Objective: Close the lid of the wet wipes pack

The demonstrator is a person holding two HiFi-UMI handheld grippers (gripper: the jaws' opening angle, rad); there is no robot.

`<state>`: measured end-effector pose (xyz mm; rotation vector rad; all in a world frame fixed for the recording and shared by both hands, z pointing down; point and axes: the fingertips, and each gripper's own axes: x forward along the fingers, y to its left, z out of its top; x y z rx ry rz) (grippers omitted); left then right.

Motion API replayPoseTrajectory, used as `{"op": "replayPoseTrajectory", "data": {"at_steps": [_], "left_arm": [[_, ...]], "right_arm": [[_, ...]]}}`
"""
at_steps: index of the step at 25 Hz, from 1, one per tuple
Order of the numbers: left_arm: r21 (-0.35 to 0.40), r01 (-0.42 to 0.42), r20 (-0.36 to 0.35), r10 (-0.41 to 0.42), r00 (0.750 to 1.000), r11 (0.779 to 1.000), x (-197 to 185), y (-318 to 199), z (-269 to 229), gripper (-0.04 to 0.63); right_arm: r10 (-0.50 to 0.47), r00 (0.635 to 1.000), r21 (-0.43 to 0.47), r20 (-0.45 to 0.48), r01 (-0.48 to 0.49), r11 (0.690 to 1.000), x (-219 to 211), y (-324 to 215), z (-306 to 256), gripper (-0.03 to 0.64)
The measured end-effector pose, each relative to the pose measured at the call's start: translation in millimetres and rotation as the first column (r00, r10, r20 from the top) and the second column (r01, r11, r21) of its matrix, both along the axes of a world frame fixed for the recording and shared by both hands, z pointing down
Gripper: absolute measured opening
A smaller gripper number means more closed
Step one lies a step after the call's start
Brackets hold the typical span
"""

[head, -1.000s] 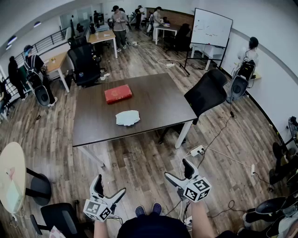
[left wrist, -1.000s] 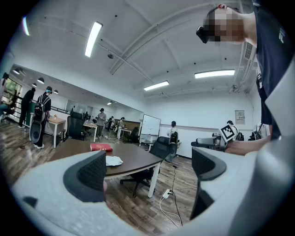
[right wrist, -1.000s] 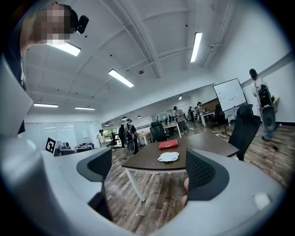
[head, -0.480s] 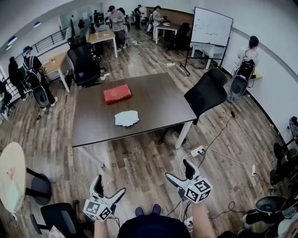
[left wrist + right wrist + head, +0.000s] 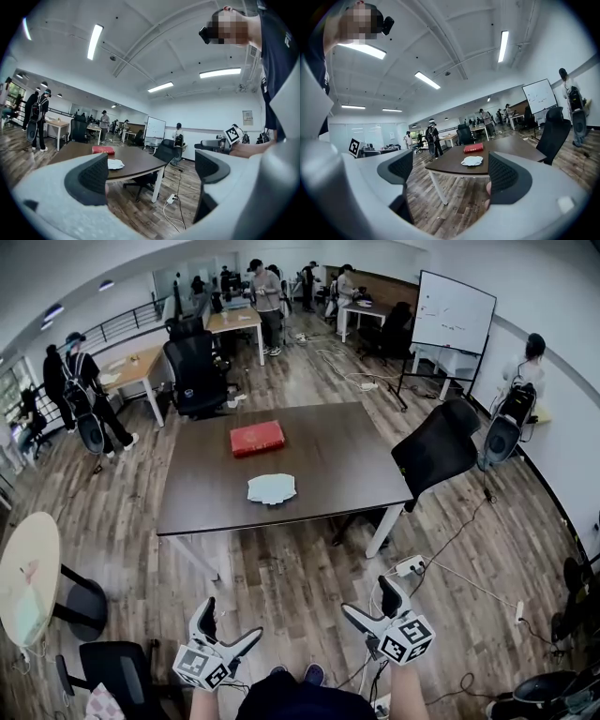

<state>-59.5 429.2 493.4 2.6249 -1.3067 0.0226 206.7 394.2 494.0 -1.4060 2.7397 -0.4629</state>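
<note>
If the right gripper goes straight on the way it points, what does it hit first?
Nothing close. The right gripper, jaws apart and empty, has free air above the wooden floor ahead. That line probably reaches the brown table at its near edge, short of the white item; depth is unclear.

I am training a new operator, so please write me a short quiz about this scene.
1. True or false: the left gripper holds something.
2. What lies on the table, nearer the person than the red pack? A: a white item. B: a cup. C: a laptop.
3. Fill in: the jaws of the right gripper are ____.
Key: 1 false; 2 A; 3 open.
</note>
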Motion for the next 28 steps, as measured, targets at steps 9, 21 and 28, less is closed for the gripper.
{"op": "replayPoseTrajectory", "data": {"at_steps": [9,21,28], "left_arm": [[-0.012,-0.024,-0.005,0.024,1.000,1.000,29,-1,13,0.561],[0.031,-0.013,-0.027,0.014,1.000,0.999,40,-27,13,0.561],[0.058,-0.006,-0.029,0.008,1.000,0.998,26,-56,17,0.566]], "right_arm": [[-0.015,1.000,0.016,-0.013,0.015,1.000,14,-12,7,0.499],[-0.021,0.999,0.051,-0.028,0.022,0.998,25,-32,9,0.487],[-0.015,0.999,0.066,-0.039,0.018,0.998,21,-63,12,0.488]]}}
